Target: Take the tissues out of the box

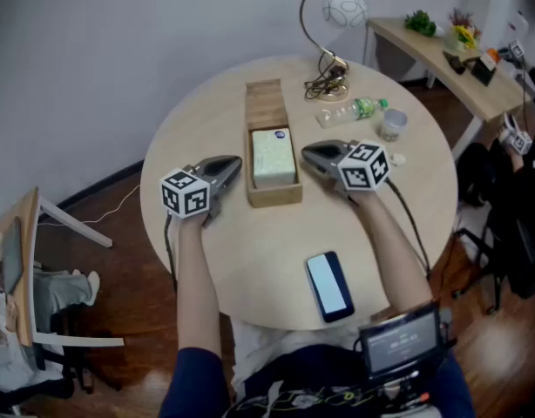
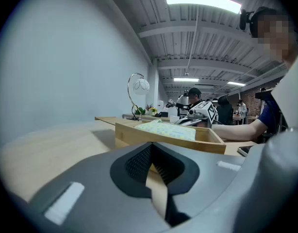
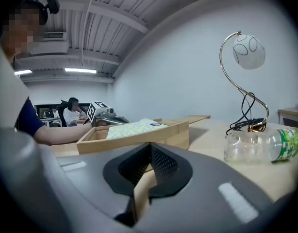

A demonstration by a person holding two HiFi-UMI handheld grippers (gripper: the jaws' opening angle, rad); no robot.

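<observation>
The round table (image 1: pixel 250 251) bears a wooden box (image 1: pixel 274 197), a lamp (image 1: pixel 330 59), a lying bottle (image 1: pixel 355 110), a glass (image 1: pixel 392 124) and a phone (image 1: pixel 328 286).

In the left gripper view, the body of the left gripper (image 2: pixel 153 154) hides all but one corner of the phone (image 2: pixel 244 150). In the right gripper view, the picture's rim cuts off the bottle (image 3: pixel 285 144), and the box (image 3: pixel 139 139) wall hides the lower part of the tissue pack (image 3: pixel 132 128). In the head view, the label (image 1: pixel 280 134) print is too small to read.
</observation>
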